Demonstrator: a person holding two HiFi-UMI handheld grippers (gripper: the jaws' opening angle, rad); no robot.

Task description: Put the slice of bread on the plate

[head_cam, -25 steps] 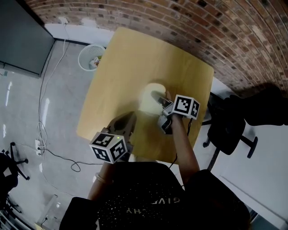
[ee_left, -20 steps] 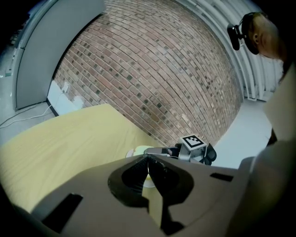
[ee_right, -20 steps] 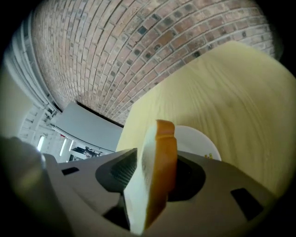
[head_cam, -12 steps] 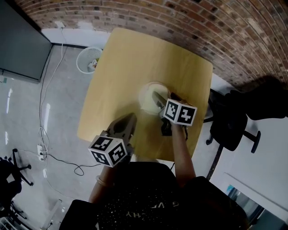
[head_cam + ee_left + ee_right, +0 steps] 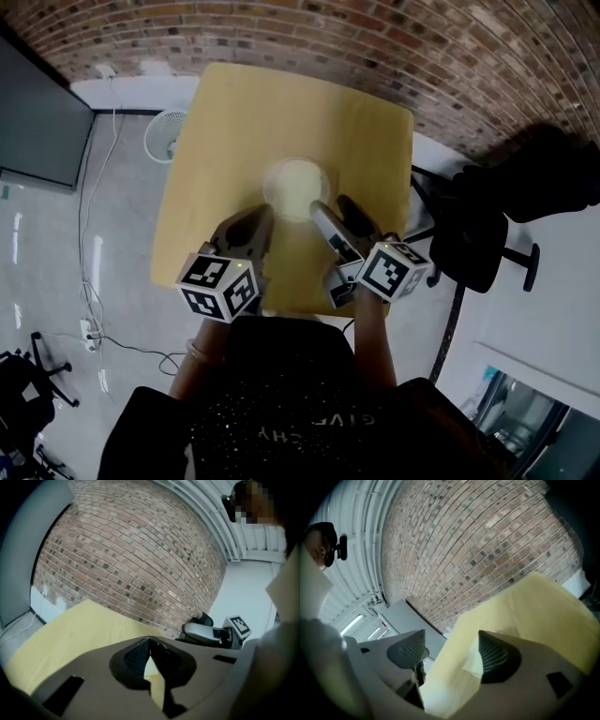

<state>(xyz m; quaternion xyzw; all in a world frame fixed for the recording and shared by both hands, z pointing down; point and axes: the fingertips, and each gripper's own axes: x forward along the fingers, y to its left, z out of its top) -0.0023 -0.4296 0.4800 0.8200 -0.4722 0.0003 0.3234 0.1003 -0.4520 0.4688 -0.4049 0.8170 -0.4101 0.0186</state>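
- The left tongs (image 5: 255, 225) were pressed together at the tips, with nothing pinched between them; only a sliver of bench showed through the gap lower down.
- The right tongs (image 5: 330, 204) were spread wide. Their jaws had just been opening, and nothing was gripped between them.
- A round pale plate (image 5: 267, 187) sat on the yellow wooden bench (image 5: 281, 103), just ahead of both tongs and roughly between their tips.
- The slice of bread (image 5: 298, 189) lay on that plate as a cream patch. From the head view its outline was hard to separate from the plate.
- In the right gripper view, a pale corner showed just beside one of the right tongs' spread jaws. I could not tell whether it was plate or bread.
- Each pair of tongs carried a cube with black and white square markers, sitting behind the jaws near the person's dark shirt.
- A brick wall (image 5: 375, 47) ran beyond the far edge of the bench, well ahead of the tongs.
- A white wastebasket (image 5: 167, 136) stood on the floor out past the left tongs, and a black chair (image 5: 469, 248) stood beside the right tongs.
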